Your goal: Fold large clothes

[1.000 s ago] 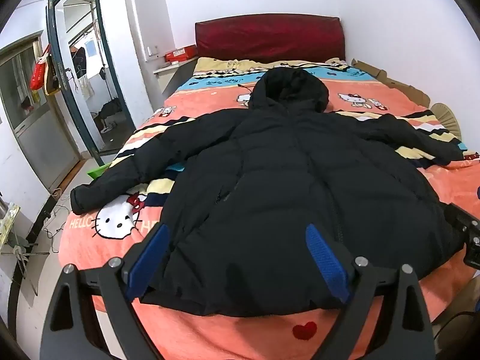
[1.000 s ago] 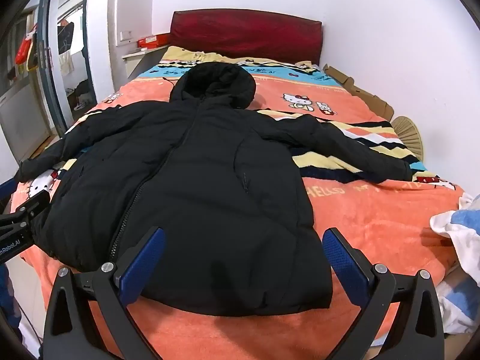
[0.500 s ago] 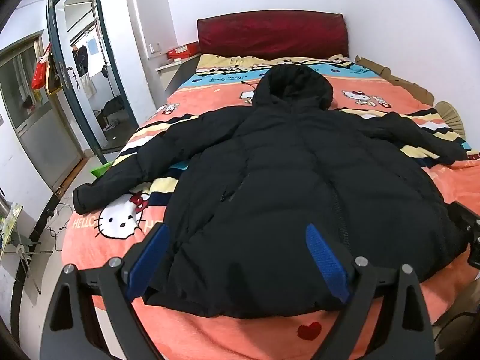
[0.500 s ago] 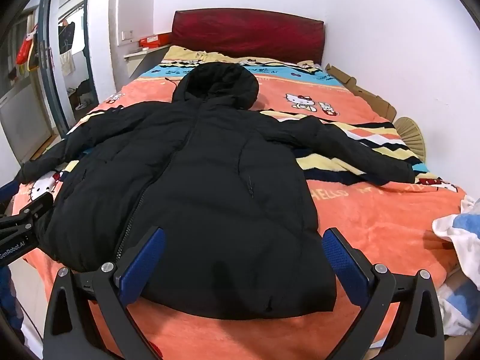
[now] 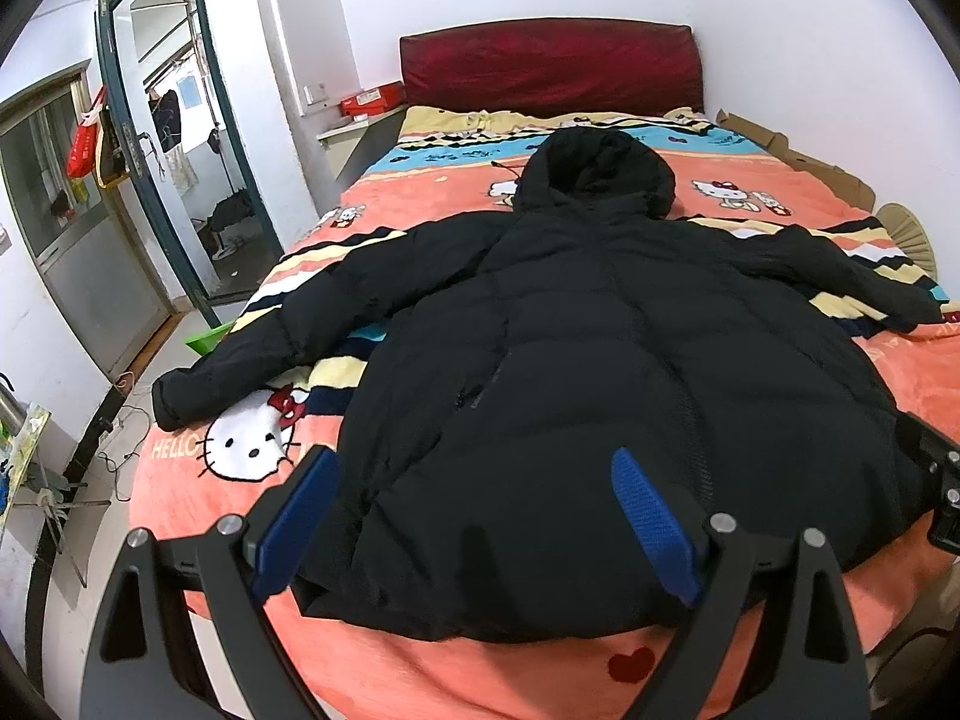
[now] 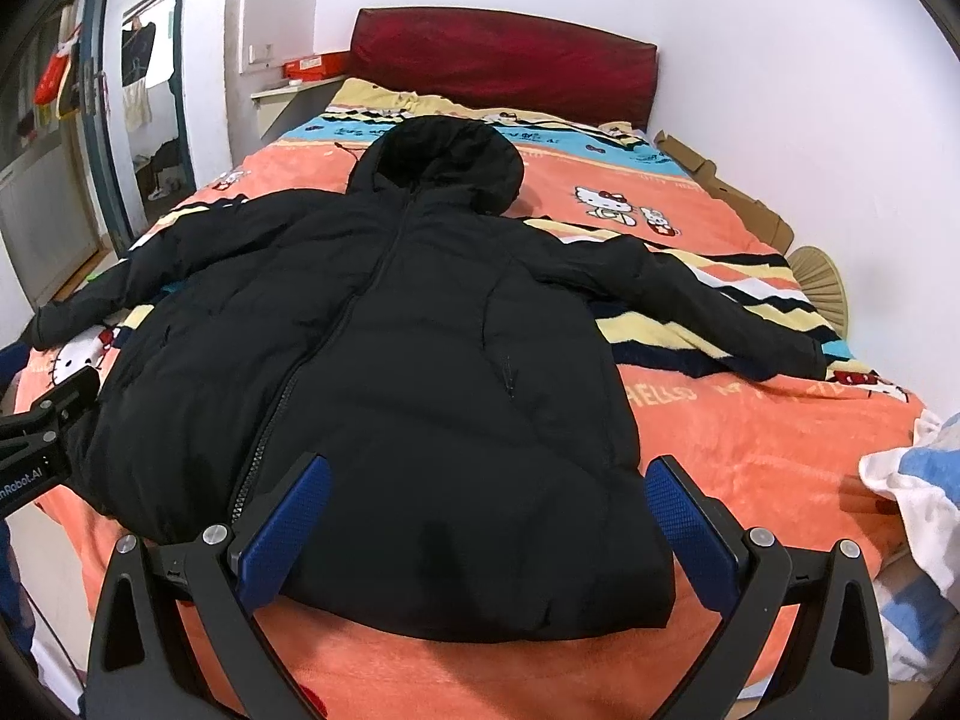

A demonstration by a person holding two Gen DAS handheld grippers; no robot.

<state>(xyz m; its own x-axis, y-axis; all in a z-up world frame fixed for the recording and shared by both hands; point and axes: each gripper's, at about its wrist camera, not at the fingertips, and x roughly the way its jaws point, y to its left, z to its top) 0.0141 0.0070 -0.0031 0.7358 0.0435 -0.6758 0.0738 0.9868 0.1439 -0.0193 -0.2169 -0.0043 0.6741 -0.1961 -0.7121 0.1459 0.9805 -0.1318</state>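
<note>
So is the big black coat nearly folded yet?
Not yet. Done: the black coat lies spread flat on the bed, zipped, sleeves out, hood at the top. In hand: nothing; the left tool and right tool hover open over its hem. Left: folding in both sleeves, then the body.

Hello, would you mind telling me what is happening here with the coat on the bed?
A person holds a two-finger gripper in each hand over a black hooded puffer jacket that lies spread flat, zipped, sleeves out, on an orange cartoon-print blanket. The left gripper and right gripper are both open above the hem and hold nothing. No fold has been made.
</note>
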